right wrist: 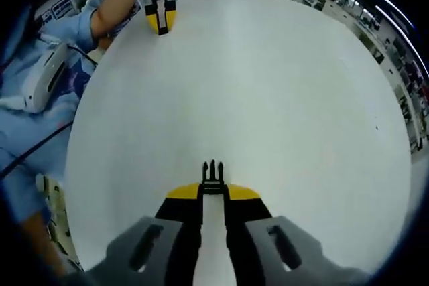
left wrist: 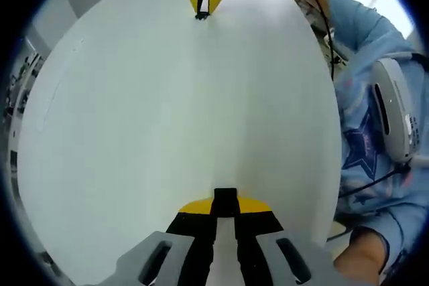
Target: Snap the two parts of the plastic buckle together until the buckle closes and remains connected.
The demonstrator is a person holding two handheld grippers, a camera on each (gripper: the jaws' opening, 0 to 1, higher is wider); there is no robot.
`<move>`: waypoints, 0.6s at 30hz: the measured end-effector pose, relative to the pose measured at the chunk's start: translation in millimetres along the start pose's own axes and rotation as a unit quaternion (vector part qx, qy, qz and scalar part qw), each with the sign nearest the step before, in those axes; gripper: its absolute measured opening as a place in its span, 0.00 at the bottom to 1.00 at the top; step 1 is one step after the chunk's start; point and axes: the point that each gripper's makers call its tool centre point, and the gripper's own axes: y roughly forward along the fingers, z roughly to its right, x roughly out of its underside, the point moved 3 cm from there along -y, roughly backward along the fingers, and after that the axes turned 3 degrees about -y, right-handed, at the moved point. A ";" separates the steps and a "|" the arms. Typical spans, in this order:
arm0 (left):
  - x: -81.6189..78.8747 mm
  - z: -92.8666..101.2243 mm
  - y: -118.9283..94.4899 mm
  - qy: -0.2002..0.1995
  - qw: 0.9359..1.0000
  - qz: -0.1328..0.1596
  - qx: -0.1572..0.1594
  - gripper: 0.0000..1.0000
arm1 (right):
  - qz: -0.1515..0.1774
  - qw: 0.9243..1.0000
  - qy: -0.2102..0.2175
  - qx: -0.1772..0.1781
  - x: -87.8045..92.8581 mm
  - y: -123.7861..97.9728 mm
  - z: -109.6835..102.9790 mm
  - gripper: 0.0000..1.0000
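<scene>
Between the yellow-tipped jaws of my left gripper (left wrist: 225,211) sits a black blocky buckle part (left wrist: 225,197), the gripper shut on it. My right gripper (right wrist: 212,193) is shut on the other black buckle part (right wrist: 212,171), whose three prongs point forward. The two grippers face each other across the white table (left wrist: 167,112), far apart. In the left gripper view the right gripper (left wrist: 206,5) is at the top, with a small black piece (left wrist: 201,15) at its tip. In the right gripper view the left gripper (right wrist: 161,21) is at the upper left, held by a hand (right wrist: 114,1).
A person in a blue shirt (left wrist: 375,132) stands at the table's edge, with a white device (left wrist: 395,112) and a black cable against the shirt. Benches with equipment (right wrist: 375,25) lie beyond the round white table (right wrist: 268,98).
</scene>
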 end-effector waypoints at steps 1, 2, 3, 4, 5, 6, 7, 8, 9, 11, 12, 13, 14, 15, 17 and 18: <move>0.0 0.1 -0.1 0.000 1.000 0.000 0.000 0.09 | -0.002 1.000 0.000 0.000 -0.2 0.2 -0.2 0.12; -0.1 0.2 -0.1 -0.001 1.000 -0.001 0.000 0.09 | -0.004 1.000 0.003 0.001 -0.9 0.4 0.0 0.12; -0.1 0.1 -0.2 0.000 1.000 -0.001 0.000 0.09 | -0.006 1.000 0.002 0.002 -1.1 0.6 -1.3 0.12; -0.2 0.2 -0.3 0.000 1.000 -0.001 0.000 0.09 | -0.008 1.000 0.001 0.002 -2.2 1.0 -1.6 0.12; -0.2 0.2 -0.4 0.000 1.000 -0.002 0.000 0.09 | -0.009 1.000 0.001 0.001 -2.8 1.2 -2.7 0.12; -0.3 0.2 -0.4 -0.001 1.000 -0.003 -0.001 0.09 | -0.010 1.000 0.000 -0.001 -4.1 1.6 -3.8 0.12; -0.3 0.1 -0.5 0.000 1.000 -0.003 -0.001 0.09 | -0.011 1.000 -0.003 -0.001 -5.0 1.9 -4.4 0.11; -0.4 0.1 -0.6 0.000 1.000 -0.004 -0.002 0.09 | -0.012 1.000 -0.002 -0.001 -6.0 2.3 -4.9 0.11; -0.4 0.0 -0.6 -0.002 1.000 -0.006 -0.002 0.09 | -0.014 1.000 -0.003 0.000 -7.0 2.6 -5.8 0.11; -0.5 0.0 -0.7 0.000 1.000 -0.008 -0.003 0.09 | -0.016 1.000 -0.007 0.000 -9.7 3.3 -8.0 0.11; -0.6 0.0 -0.8 0.001 1.000 -0.009 -0.004 0.09 | -0.018 1.000 -0.006 0.001 -11.1 3.8 -9.2 0.11; -0.5 0.0 -0.8 0.000 1.000 -0.009 -0.004 0.09 | -0.019 1.000 -0.006 0.001 -12.8 4.4 -10.7 0.11; -0.5 -0.1 -0.9 -0.003 1.000 -0.010 -0.004 0.09 | -0.021 1.000 -0.005 0.001 -14.3 4.9 -11.9 0.11; -0.2 0.5 -0.7 -0.004 1.000 -0.009 -0.004 0.09 | -0.024 1.000 -0.003 0.002 -16.0 5.5 -13.2 0.11; 0.0 1.0 -0.7 -0.004 1.000 -0.007 -0.004 0.09 | -0.025 1.000 -0.005 0.001 -19.6 6.9 -16.8 0.11; 0.0 0.9 -0.8 -0.004 1.000 -0.007 -0.004 0.09 | -0.023 1.000 -0.006 0.000 -22.3 8.1 -18.9 0.11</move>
